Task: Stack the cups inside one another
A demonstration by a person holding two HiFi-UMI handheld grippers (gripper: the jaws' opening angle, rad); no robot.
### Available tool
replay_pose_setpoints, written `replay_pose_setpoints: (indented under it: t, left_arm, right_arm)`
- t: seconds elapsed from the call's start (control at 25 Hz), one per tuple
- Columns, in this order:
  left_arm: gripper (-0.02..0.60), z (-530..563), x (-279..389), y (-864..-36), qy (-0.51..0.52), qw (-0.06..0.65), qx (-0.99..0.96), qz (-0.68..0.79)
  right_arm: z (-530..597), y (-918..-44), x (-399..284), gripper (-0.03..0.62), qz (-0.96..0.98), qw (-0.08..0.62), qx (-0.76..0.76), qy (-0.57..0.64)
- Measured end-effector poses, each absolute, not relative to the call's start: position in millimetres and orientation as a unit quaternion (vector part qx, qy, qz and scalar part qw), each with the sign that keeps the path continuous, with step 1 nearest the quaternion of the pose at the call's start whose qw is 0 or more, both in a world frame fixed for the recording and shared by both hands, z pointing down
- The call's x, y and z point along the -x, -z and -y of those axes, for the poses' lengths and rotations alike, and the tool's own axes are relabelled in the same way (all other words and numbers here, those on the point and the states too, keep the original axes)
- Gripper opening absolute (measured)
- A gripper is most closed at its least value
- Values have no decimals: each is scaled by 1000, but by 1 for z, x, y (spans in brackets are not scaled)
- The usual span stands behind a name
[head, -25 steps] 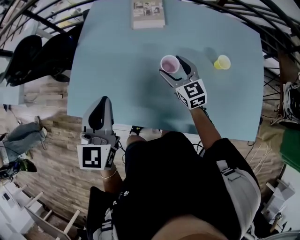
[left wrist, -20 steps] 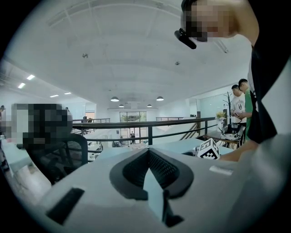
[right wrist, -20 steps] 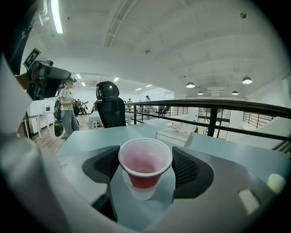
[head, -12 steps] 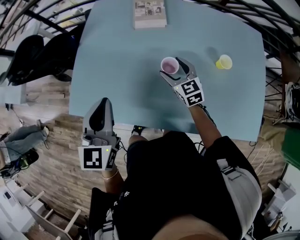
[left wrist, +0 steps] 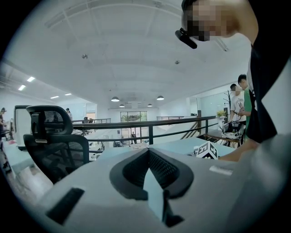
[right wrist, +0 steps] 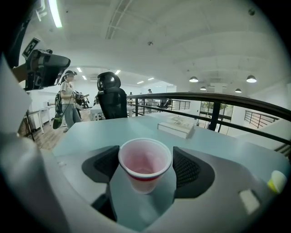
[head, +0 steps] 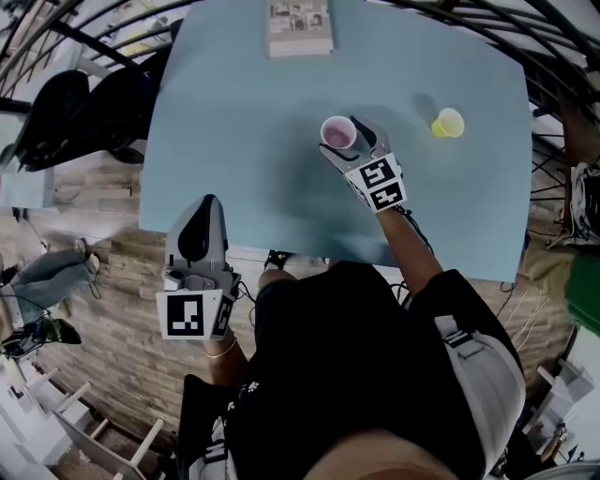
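A pink paper cup point(head: 337, 132) point(right wrist: 145, 164) with a red band stands upright on the blue table point(head: 234, 122). My right gripper point(head: 343, 135) point(right wrist: 145, 169) is shut on it, and a pad meets the rim on each side. A small yellow cup point(head: 447, 123) point(right wrist: 276, 181) stands alone to the right, well apart from the gripper. My left gripper point(head: 208, 202) point(left wrist: 148, 152) hangs shut and empty off the table's near edge, over the wooden floor.
A book point(head: 299, 26) point(right wrist: 175, 127) lies at the table's far edge. Black office chairs point(head: 84, 103) stand off the left side. A metal railing point(right wrist: 213, 98) runs behind the table. People stand in the distance.
My right gripper has crept slightly left and forward, and its jaws have drawn in around the pink cup. The cup has barely shifted. The left gripper stays where it was.
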State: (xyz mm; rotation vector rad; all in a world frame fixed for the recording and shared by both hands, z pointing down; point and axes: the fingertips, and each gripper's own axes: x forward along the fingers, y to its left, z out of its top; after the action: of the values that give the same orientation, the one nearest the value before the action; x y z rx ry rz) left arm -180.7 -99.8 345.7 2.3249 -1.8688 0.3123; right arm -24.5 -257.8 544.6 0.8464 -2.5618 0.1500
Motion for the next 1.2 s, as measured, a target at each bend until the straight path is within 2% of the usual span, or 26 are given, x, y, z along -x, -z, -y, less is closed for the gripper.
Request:
replay_pose_setpoints:
  t: [0.44, 0.72, 0.88, 1.2]
  left_arm:
    - [-15, 107, 163, -345, -98, 62, -792, 599]
    - [-15, 113, 152, -350, -100, 58, -808, 578]
    - [-15, 120, 141, -351, -94, 58, -819, 563]
    - [-15, 137, 105, -348, -86, 54, -846, 524]
  right_arm:
    - [253, -503, 16, 395, 935, 145, -318, -65]
    - [243, -471, -6, 308, 931, 96, -346, -63]
    - [237, -458, -25, 205, 924, 76, -371, -52]
    - [226, -448, -76, 80, 901, 52, -429, -48]
